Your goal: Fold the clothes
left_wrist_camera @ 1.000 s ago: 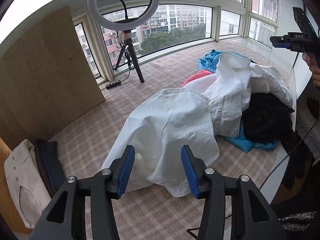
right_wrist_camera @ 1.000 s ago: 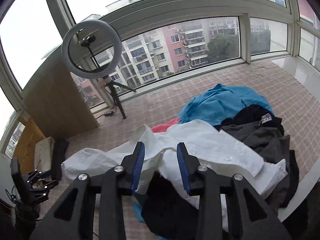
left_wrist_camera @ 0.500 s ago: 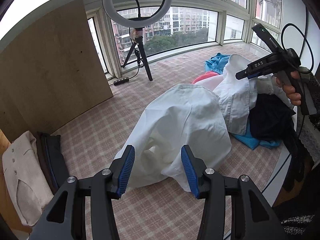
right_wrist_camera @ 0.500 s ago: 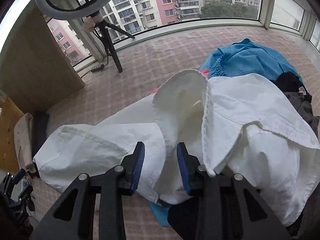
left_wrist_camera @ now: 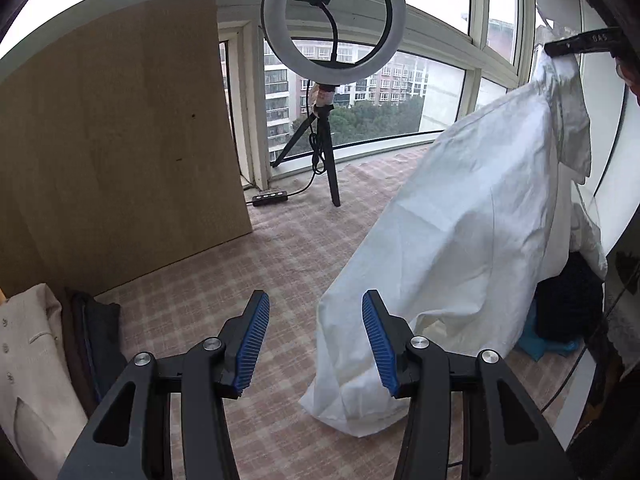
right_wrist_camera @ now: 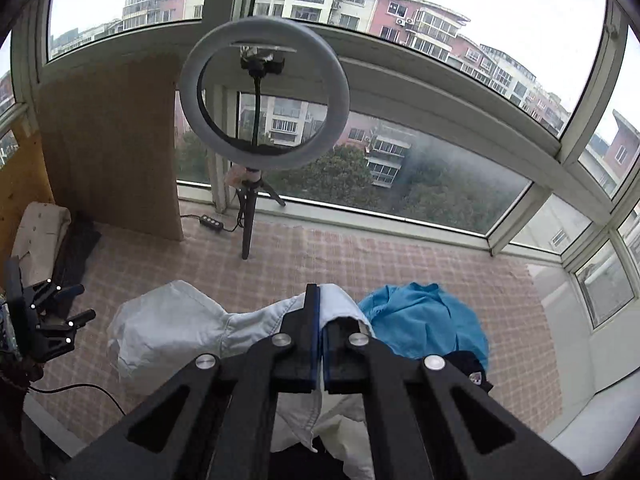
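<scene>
Right gripper [right_wrist_camera: 320,336]: jaws closed on a fold of the white shirt [left_wrist_camera: 460,240], holding it raised. In the left wrist view the shirt hangs from that high grip point at upper right and drapes down in a slope, its lower hem resting on the pink checked mat [left_wrist_camera: 280,248].

Left gripper [left_wrist_camera: 316,340]: jaws open, nothing between the blue pads [left_wrist_camera: 252,340]. It hovers low over the mat, and the shirt's lower edge lies just beside the right-hand pad — contact cannot be confirmed.

Behind and under the shirt lie a blue garment [right_wrist_camera: 424,320] and a dark garment [left_wrist_camera: 568,304]. At the left edge of the mat sit a beige folded garment [left_wrist_camera: 28,360] and a dark folded item [left_wrist_camera: 96,332], side by side.

A ring light [left_wrist_camera: 334,28] on a tripod stands near the window, beside a wooden board [left_wrist_camera: 120,140] leaning upright.
</scene>
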